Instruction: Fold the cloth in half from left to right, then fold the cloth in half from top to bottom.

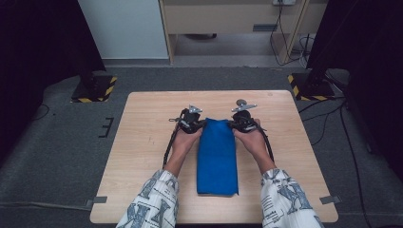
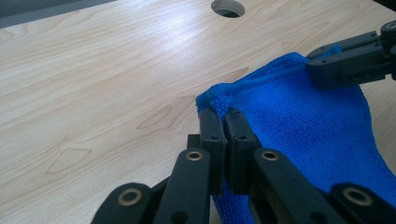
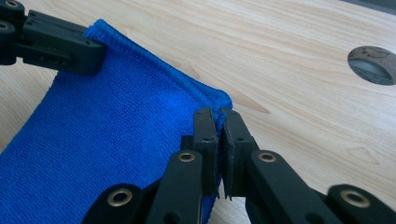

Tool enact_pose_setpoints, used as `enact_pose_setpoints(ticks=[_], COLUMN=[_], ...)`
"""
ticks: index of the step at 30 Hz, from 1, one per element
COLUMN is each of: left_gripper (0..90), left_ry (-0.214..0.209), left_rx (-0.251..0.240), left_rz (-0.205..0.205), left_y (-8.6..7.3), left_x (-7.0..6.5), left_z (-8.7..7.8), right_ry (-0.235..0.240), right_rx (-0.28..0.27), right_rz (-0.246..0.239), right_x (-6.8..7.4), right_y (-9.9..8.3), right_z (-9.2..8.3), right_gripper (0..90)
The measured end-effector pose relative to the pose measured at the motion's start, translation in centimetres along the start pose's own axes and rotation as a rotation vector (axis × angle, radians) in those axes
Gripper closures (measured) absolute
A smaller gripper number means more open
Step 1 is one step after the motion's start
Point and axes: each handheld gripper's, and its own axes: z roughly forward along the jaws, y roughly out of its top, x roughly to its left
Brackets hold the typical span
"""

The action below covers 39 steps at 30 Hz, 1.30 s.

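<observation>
A blue cloth (image 1: 217, 159) lies folded in a long strip down the middle of the wooden table (image 1: 142, 142). My left gripper (image 1: 197, 124) is shut on the cloth's far left corner (image 2: 212, 100). My right gripper (image 1: 236, 123) is shut on the far right corner (image 3: 219, 100). In the left gripper view the cloth (image 2: 303, 126) stretches to the right, where the right gripper's jaws pinch the other corner. In the right gripper view the cloth (image 3: 107, 140) spreads to the left, with the left gripper's jaws at its top left.
Two round cable holes (image 2: 227, 7) (image 3: 372, 64) sit in the tabletop near its far edge. Black stands with yellow-striped bases (image 1: 93, 88) (image 1: 309, 87) flank the table's far corners. A wooden cabinet (image 1: 228, 23) and cables stand behind.
</observation>
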Motion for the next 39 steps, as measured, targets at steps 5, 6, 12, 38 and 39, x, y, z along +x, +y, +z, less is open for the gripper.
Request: enact_pose_setpoints(ticks=[5,6,12,38,39], left_gripper=[87.6,87.6,87.8,87.8,87.8], left_ry=[0.001,0.002,0.004,0.025,0.023], left_rx=[-0.004,-0.006,-0.019,-0.083,-0.085], left_rz=[0.0,-0.001,0.003,0.012,0.007], left_y=[0.2,0.2,0.7,2.4,2.4], left_x=[0.0,0.0,0.0,0.9,0.9], left_z=[-0.2,-0.2,-0.4,-2.1,-2.2], right_ry=[-0.001,-0.002,0.0,0.001,0.002], right_rx=[-0.008,-0.01,-0.023,-0.109,-0.111], right_rz=[0.003,0.003,0.004,-0.012,-0.014], right_x=[-0.2,-0.2,-0.1,-0.1,-0.1], right_y=[0.4,0.4,0.9,3.2,3.2], right_z=[-0.3,-0.4,-0.6,-2.3,-2.2], right_gripper=[86.2,86.2,86.3,86.2,86.2])
